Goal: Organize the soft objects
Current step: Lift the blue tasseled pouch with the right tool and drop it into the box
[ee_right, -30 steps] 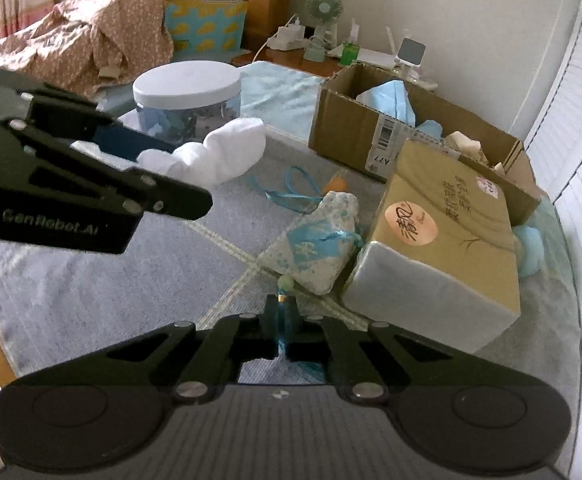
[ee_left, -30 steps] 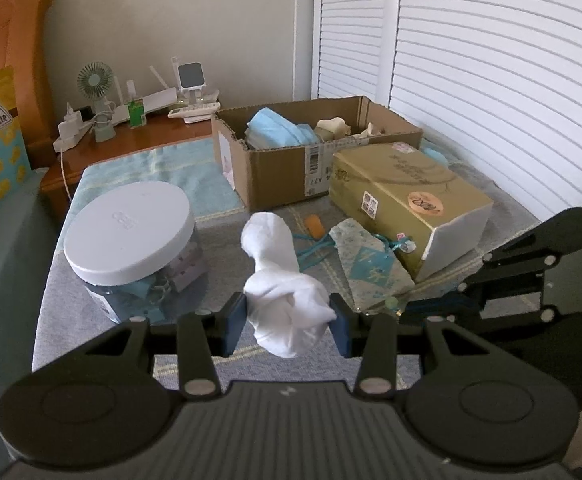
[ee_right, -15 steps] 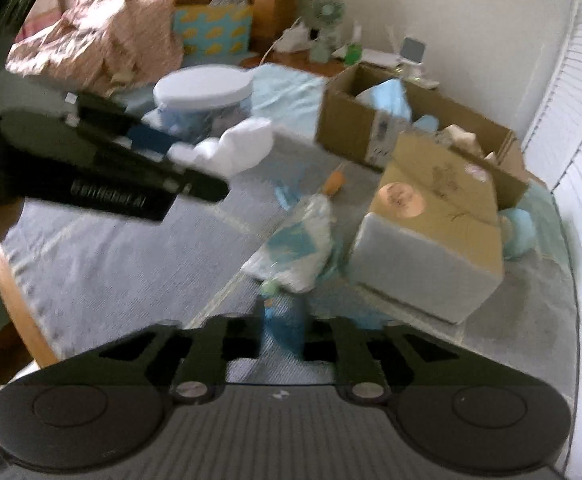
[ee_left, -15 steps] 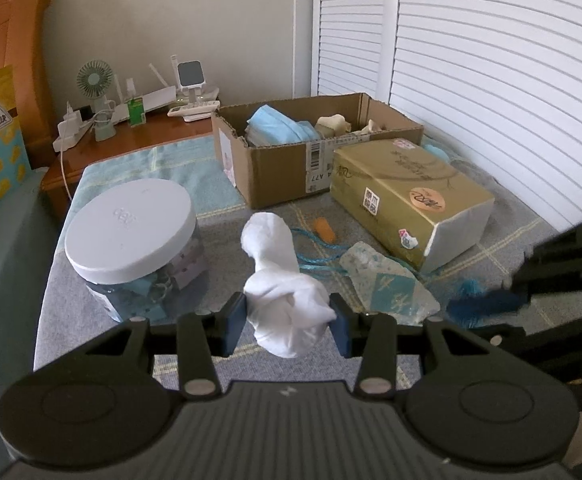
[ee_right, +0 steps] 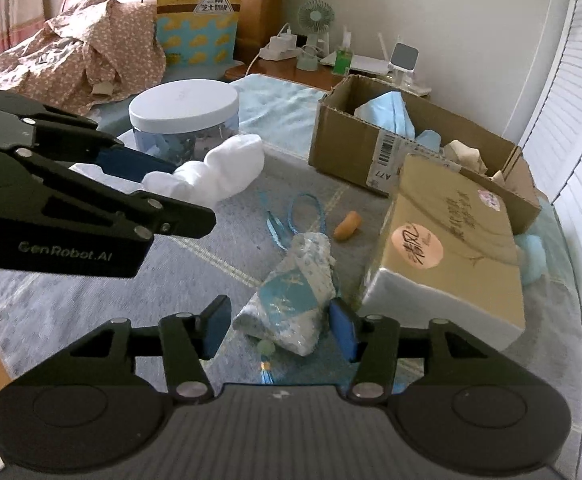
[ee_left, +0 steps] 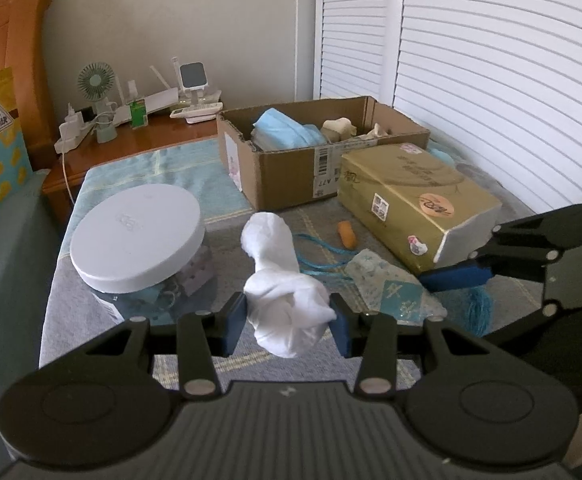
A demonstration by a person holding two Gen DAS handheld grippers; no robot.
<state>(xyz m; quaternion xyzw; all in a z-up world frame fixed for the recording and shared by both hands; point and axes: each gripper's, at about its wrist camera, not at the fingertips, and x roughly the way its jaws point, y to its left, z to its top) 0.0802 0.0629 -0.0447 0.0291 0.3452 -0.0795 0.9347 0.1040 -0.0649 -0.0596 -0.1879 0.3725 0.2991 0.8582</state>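
Bedroom, daylight thru white louvred doors (ee_left: 491, 80): your left gripper (ee_left: 287, 320) is clamped on a bunched white sock (ee_left: 283, 292), held just above a grey-blue checked blanket (ee_right: 91, 312) that covers the work surface. Your right gripper (ee_right: 279, 332) has just been opening; its jaws now stand apart on either side of a blue-and-white patterned pouch (ee_right: 291, 304) lying on the blanket, pads not pressing it. Just beside the pouch sits a gold tissue pack (ee_right: 451, 248), w/ an open cardboard box (ee_left: 283, 168) behind it holding light-blue cloth. A clear jar w/ white lid (ee_left: 137, 236) stands at left, near the sock. Blue ribbon (ee_right: 291, 216) and a small orange item (ee_right: 347, 226) lie between jar and pack. Behind: wooden nightstand (ee_left: 131, 144) w/ small fan (ee_left: 95, 80), wooden headboard (ee_left: 23, 60), floral cloth (ee_right: 83, 52) on the bed.
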